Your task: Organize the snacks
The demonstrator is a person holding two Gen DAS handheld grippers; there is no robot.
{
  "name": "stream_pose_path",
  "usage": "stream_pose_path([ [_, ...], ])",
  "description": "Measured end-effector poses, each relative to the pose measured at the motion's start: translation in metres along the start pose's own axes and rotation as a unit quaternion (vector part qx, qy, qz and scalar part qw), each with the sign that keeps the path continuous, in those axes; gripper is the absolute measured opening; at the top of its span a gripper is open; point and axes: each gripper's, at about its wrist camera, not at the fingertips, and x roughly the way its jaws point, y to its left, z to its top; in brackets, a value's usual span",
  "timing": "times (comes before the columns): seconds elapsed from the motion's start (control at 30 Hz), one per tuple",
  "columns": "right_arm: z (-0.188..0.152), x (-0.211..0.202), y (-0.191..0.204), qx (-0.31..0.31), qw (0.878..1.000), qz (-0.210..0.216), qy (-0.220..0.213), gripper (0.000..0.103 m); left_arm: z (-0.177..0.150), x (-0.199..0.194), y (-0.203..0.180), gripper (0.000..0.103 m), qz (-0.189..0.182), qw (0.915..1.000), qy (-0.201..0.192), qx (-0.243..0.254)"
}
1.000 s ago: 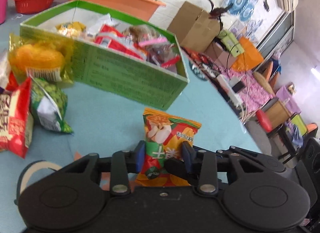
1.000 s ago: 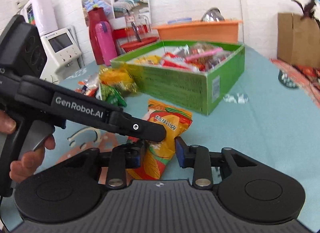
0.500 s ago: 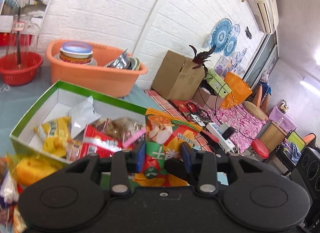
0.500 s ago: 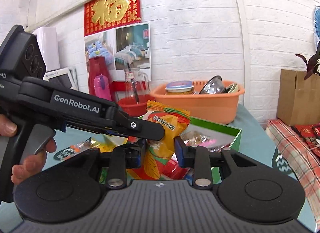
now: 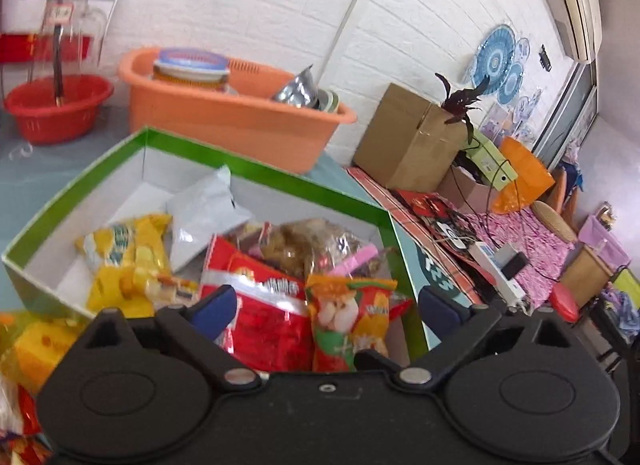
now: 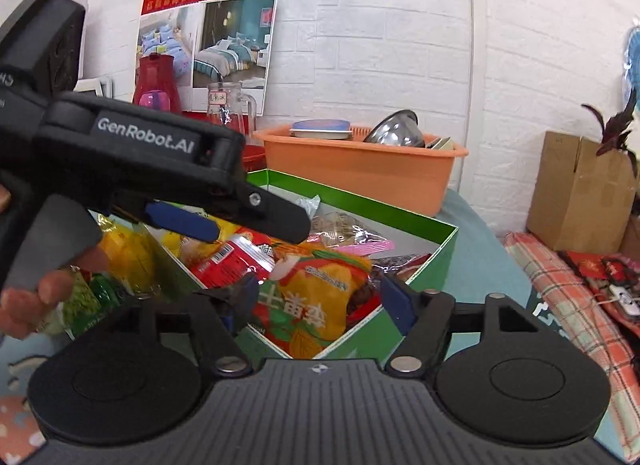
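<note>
Left wrist: left tool (image 5: 326, 305) spread wide, clamped on nothing. Orange packet (image 5: 348, 325) standing between the pads, seemingly touching neither, low in the near corner of the green box (image 5: 280, 181) among other snacks. Best drawn straight back and up, clear of the near wall, without dragging the red bag (image 5: 260, 313).

Right wrist: right tool (image 6: 320, 297) also apart, empty, poised at the box's near corner. Packet (image 6: 316, 301) lying atop the pile; possibly leaning on the wall, hard to tell. Left tool (image 6: 192, 221) above it. Worth freeing a hand for the loose snacks (image 6: 100, 265) on the counter (image 6: 488, 265).
</note>
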Motion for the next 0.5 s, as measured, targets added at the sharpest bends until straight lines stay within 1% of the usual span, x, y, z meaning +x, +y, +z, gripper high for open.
stream_pose_path([
  [0.03, 0.000, -0.002, 0.000, 0.004, 1.000, -0.002, 0.000, 0.103, 0.000, -0.004, 0.001, 0.103, 0.001, 1.0000, -0.001, -0.003],
  [0.1, 0.005, -0.008, 0.000, 0.015, 1.000, 0.007, -0.002, 0.103, -0.001, -0.015, 0.002, 0.103, 0.005, 1.0000, -0.005, 0.003],
  [0.23, 0.016, -0.031, 0.009, 0.019, 0.999, 0.020, -0.024, 0.103, 0.000, -0.050, -0.001, 0.103, 0.015, 0.9997, -0.017, 0.006],
  [0.33, 0.022, -0.049, 0.019, 0.031, 0.998, 0.043, -0.029, 0.103, -0.002, -0.082, 0.002, 0.103, 0.029, 0.9994, -0.017, -0.010],
  [0.4, 0.022, -0.060, 0.028, 0.039, 0.997, 0.058, -0.026, 0.103, -0.008, -0.106, 0.009, 0.103, 0.032, 0.9989, -0.024, -0.024],
  [0.5, 0.019, -0.071, 0.043, 0.042, 0.995, 0.084, -0.018, 0.103, -0.022, -0.138, 0.019, 0.103, 0.058, 0.9974, -0.029, -0.030],
])
